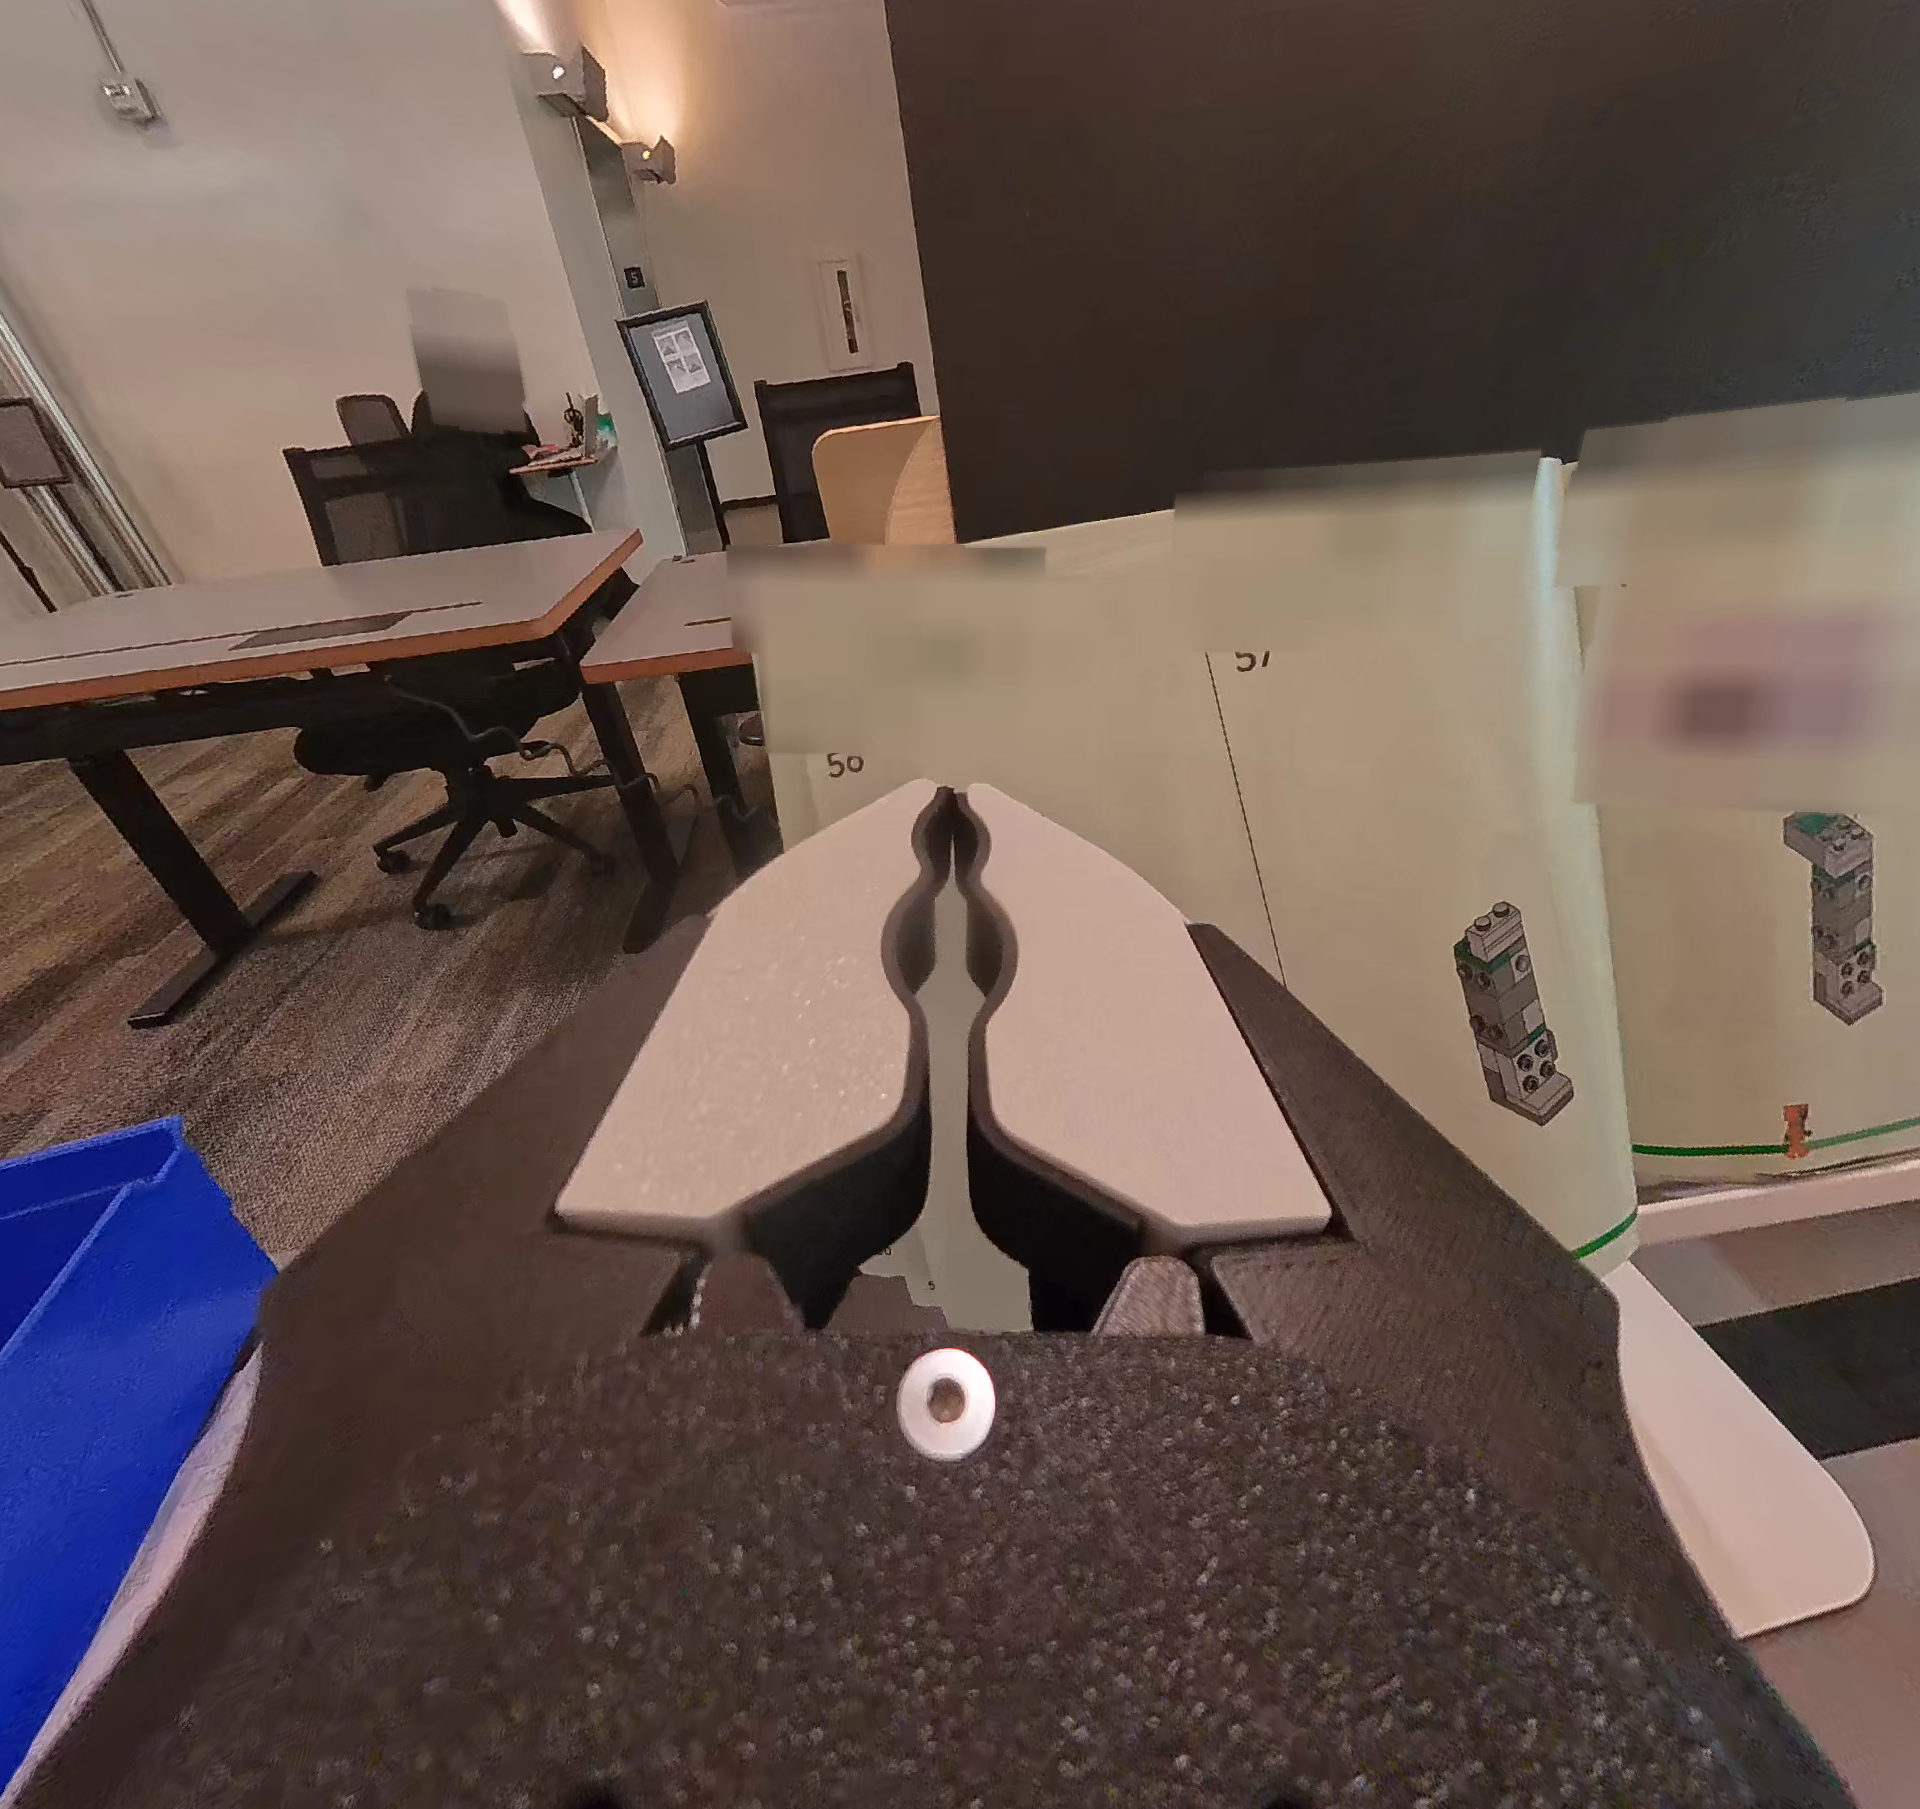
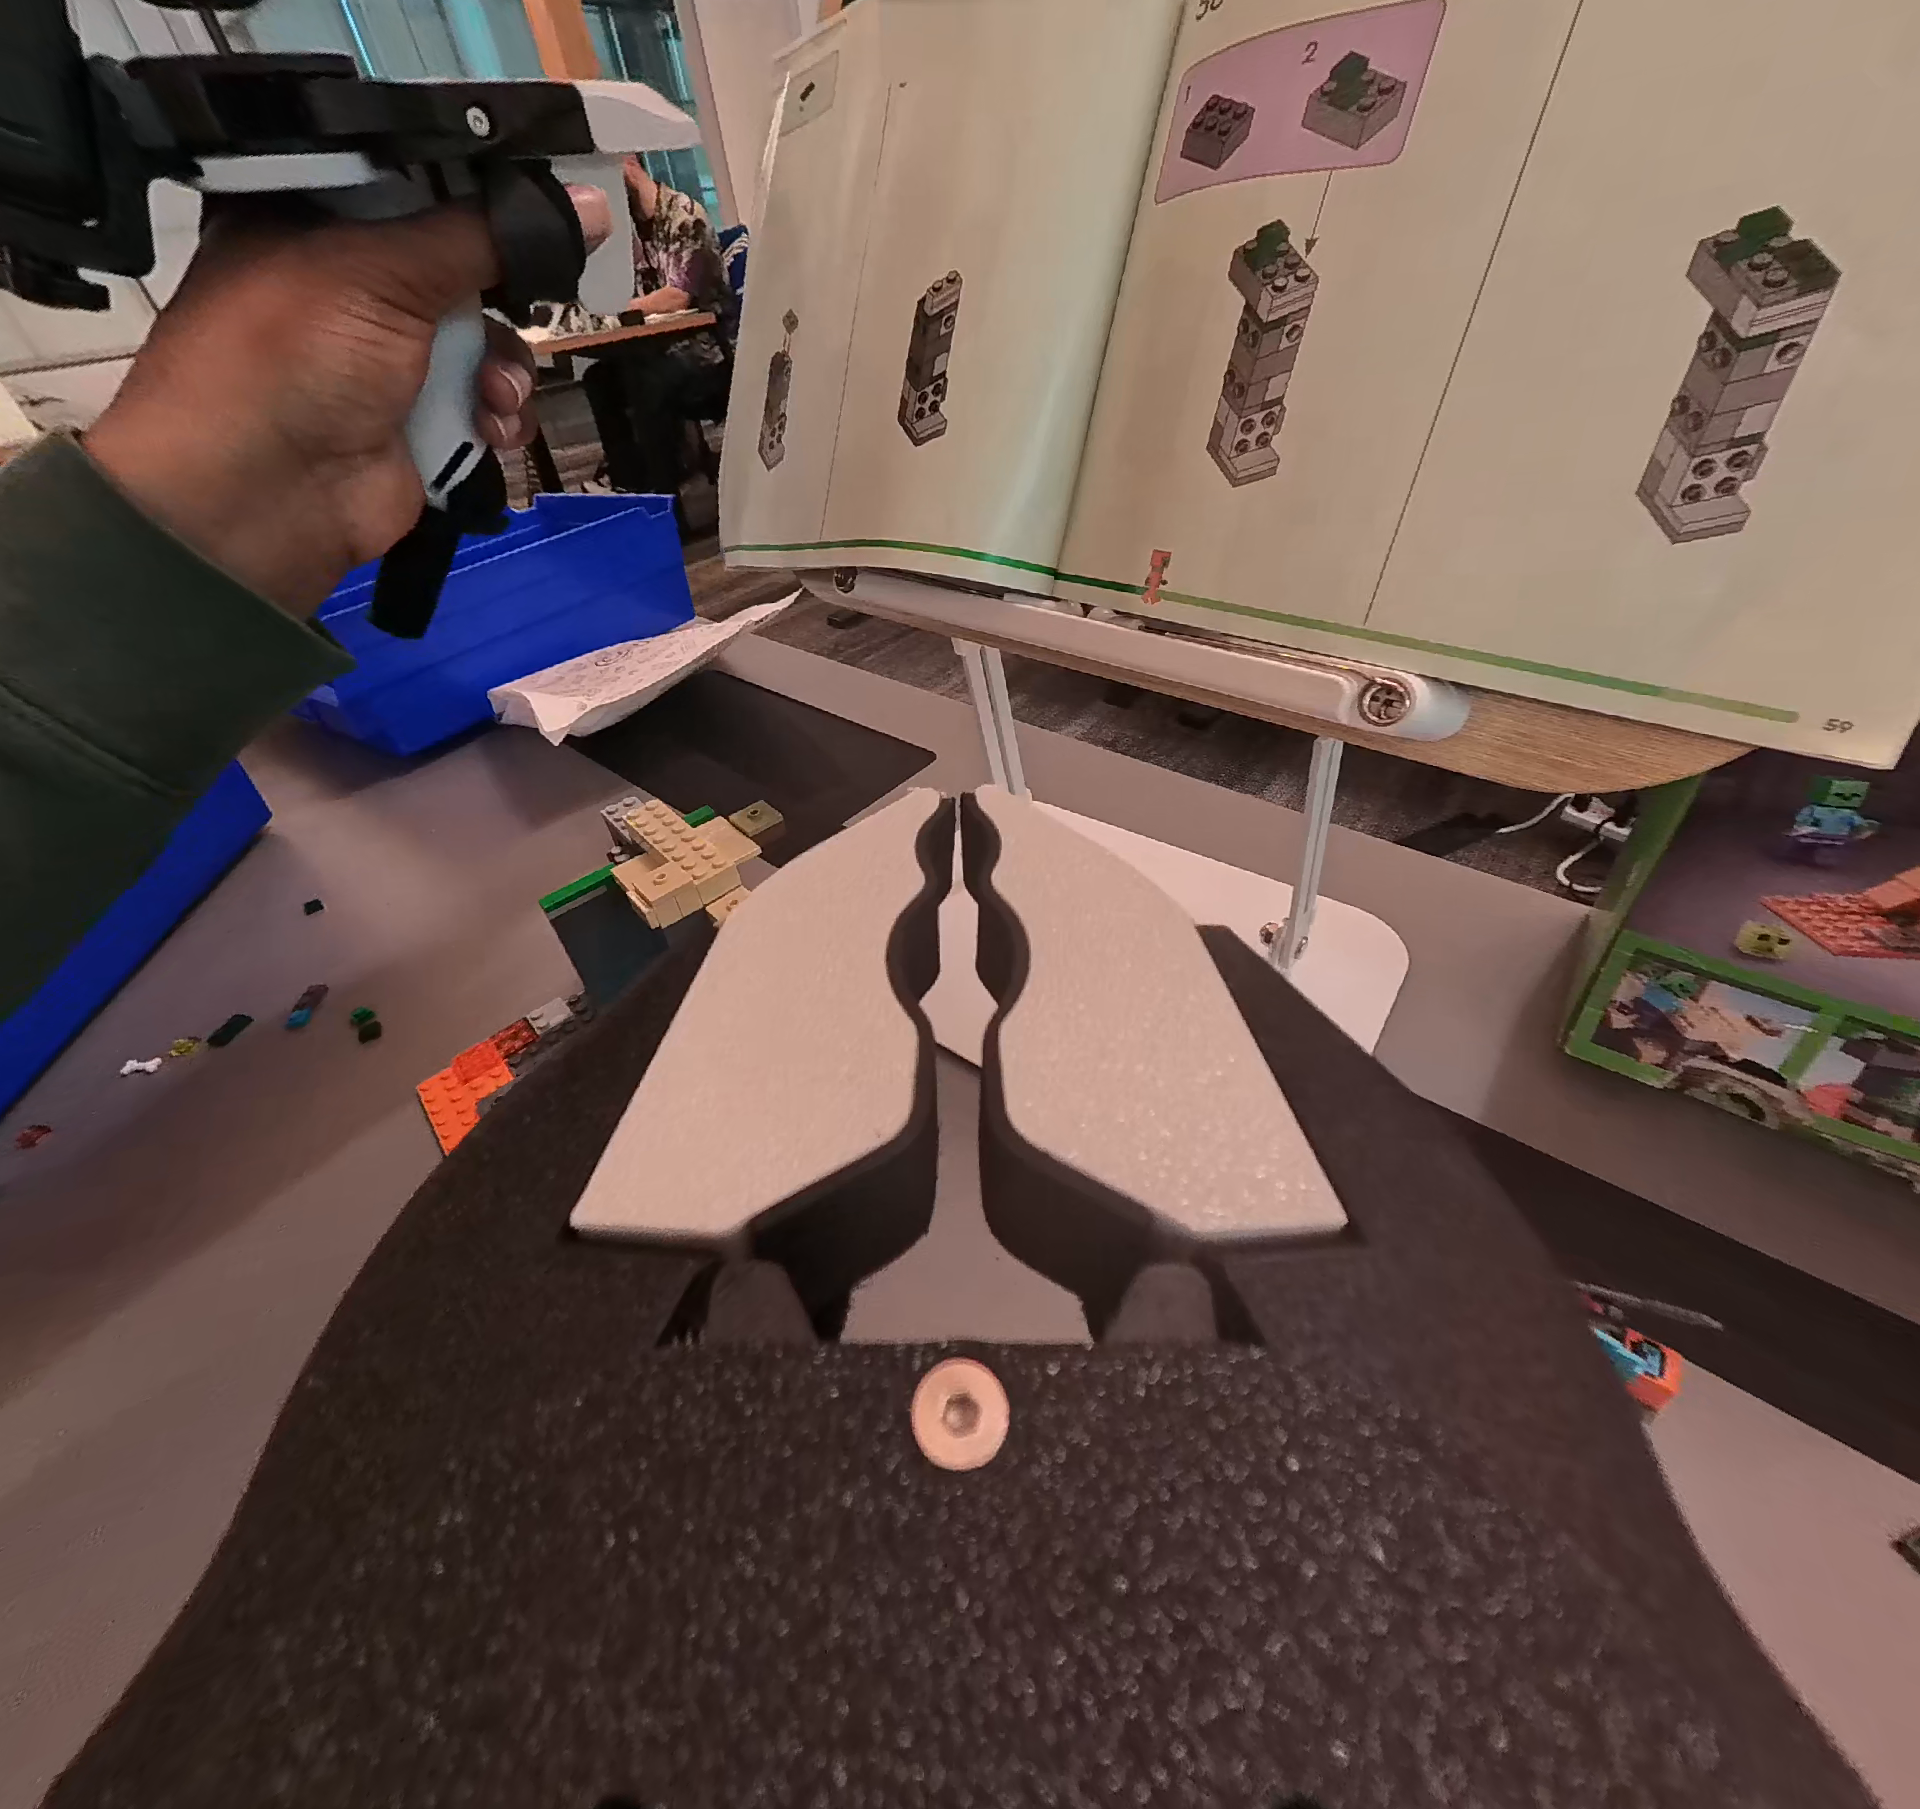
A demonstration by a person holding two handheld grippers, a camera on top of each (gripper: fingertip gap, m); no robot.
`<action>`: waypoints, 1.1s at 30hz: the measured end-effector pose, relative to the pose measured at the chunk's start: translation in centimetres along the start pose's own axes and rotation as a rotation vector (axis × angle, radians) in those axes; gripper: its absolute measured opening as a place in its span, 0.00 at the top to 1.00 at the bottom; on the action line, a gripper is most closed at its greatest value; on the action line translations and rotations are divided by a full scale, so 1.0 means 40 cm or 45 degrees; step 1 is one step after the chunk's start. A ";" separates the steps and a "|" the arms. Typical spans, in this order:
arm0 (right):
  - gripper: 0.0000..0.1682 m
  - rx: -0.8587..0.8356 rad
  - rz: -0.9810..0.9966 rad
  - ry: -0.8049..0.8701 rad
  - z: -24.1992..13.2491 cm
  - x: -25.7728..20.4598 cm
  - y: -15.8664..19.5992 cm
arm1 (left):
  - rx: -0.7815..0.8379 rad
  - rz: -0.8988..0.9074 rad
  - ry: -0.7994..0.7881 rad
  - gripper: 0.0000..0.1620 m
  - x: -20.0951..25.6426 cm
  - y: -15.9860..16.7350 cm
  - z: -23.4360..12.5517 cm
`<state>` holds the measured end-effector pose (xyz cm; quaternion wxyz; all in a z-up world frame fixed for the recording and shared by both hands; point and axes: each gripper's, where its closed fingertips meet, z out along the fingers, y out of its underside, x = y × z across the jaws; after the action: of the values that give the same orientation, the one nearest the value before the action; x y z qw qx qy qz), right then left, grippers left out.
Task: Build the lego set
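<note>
right tool (image 2: 957,799): tips together, nothing clamped, raised over the worktop (image 2: 312,1344).
left tool (image 1: 953,793): tips together, empty, aimed at the booklet; in the right wrist view, held high by the left hand (image 2: 312,409).
orange plates (image 2: 473,1084): flat on the worktop just left of the right tool, partly hidden by it.
loose bits (image 2: 234,1027): small dark and pale pieces scattered near the blue bin (image 2: 499,616).
tan-and-green build (image 2: 675,860): part-built, on the worktop ahead-left of the right tool, apart from both tools.
instruction booklet (image 2: 1247,357): open on a white stand (image 2: 1340,938), showing a grey tower going up in stages.
set box (image 2: 1745,1011): far right on the worktop, green border.
risk 1: tips need opening before any pick; closed descent likely knocks bits away.
risk 2: small bits near the bin and worktop edge, a nudge could lose them.
risk 3: swing toward the stand could tip the booklet.
writing: page and step numbers, box print; not copied.
</note>
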<state>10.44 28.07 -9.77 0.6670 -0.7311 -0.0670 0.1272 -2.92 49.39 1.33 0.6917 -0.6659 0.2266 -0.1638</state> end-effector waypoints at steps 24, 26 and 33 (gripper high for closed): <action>1.00 -0.006 -0.001 -0.033 0.003 -0.030 0.001 | -0.015 -0.090 0.236 1.00 0.123 0.095 -0.180; 1.00 0.002 0.000 -0.038 -0.001 -0.034 -0.004 | -0.038 -0.090 0.281 1.00 0.143 0.120 -0.224; 1.00 0.018 -0.004 -0.062 -0.020 -0.050 -0.021 | -0.288 0.167 0.506 1.00 0.153 0.204 -0.423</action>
<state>8.81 26.86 -8.67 0.6704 -0.7230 -0.0836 0.1443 -7.37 32.33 -7.57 0.5636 -0.6777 0.4181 -0.2198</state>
